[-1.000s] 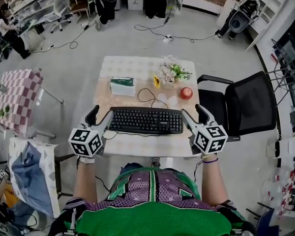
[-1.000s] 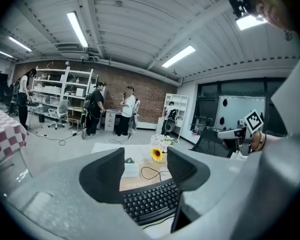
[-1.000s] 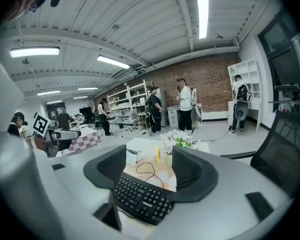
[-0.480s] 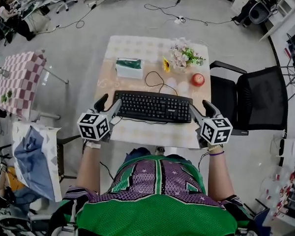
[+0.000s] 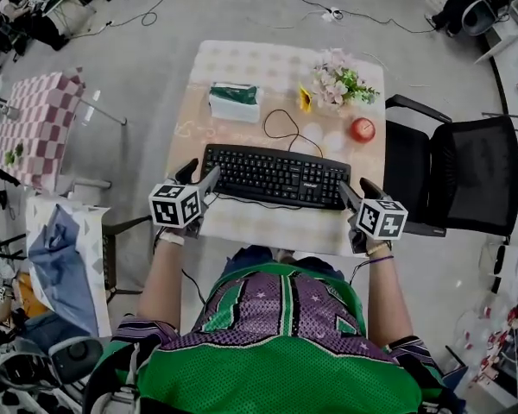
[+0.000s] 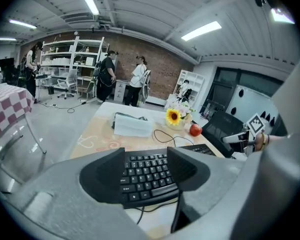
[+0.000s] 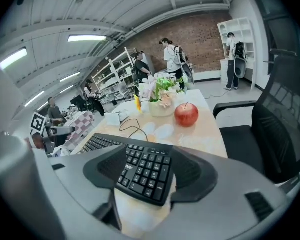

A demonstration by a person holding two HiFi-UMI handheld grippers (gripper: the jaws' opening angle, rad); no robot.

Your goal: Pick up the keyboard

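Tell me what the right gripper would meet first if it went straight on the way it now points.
The keyboard: its numpad end lies straight ahead, framed by the open jaws of the right gripper. How close it is cannot be judged for certain.

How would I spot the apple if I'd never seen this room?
Find the small table beside the black office chair. On its chair-side half, between the flowers and the end of the black keyboard, sits the apple: the only round, red thing there.

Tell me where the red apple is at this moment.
In the head view, the red apple sits on the right side of the table, between the right end of the keyboard and the flower bouquet, near the black chair.
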